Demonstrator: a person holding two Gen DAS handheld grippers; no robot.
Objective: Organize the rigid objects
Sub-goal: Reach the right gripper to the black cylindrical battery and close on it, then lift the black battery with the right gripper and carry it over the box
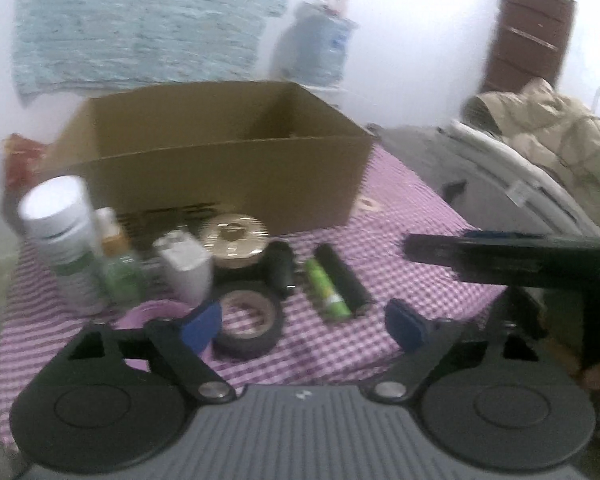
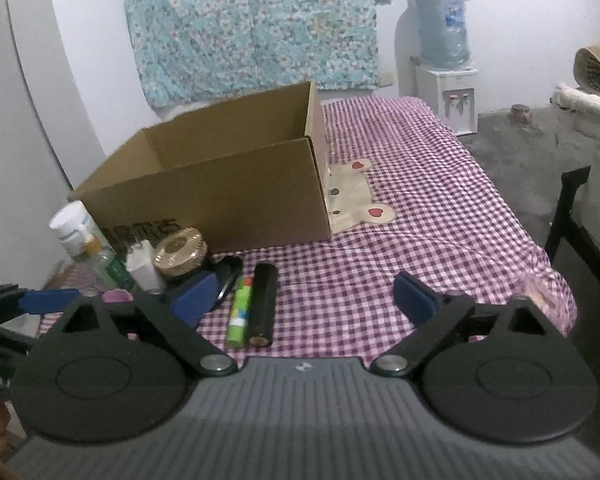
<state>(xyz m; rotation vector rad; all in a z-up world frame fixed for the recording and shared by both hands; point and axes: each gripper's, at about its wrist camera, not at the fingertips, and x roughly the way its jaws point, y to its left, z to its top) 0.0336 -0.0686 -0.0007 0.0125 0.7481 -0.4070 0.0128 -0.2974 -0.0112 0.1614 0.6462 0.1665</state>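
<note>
A: Purple-checked first: looking across a checked cloth (image 2: pixel 420 216) and finding an open cardboard box (image 2: pixel 220 188) standing on it, toward the far left.

B: Seeing the same box from the left wrist view (blurred, though). Counting the small things in front of it?

A: Counting now. Spotting a white bottle (image 1: pixel 60 232) upright at the left and a green bottle (image 1: pixel 120 272) with an orange cap (image 1: pixel 112 236) just beside it. Then picking out a small white carton (image 1: pixel 188 268) and a gold round tin (image 1: pixel 236 240) close against the box's front wall.

B: Also noticing a black tape roll (image 1: pixel 248 320) lying flat nearer the camera. Seeing a green glue stick (image 2: pixel 240 308) and a black cylinder (image 2: pixel 264 304) lying side by side on the cloth, touching or nearly so.

A: Checking the left gripper (image 1: pixel 304 325): holding its blue pads (image 1: pixel 202 326) spread apart, gripping nothing, hanging over the near edge of the cloth with the tape roll just beside the left pad.

B: Checking the right gripper (image 2: pixel 306 296): likewise spreading wide, clasping nothing, framing the glue stick and the cylinder without touching them.

A: Finding anything inside the box?

B: Not managing to tell: looking too low over the rim to see its floor.
</note>
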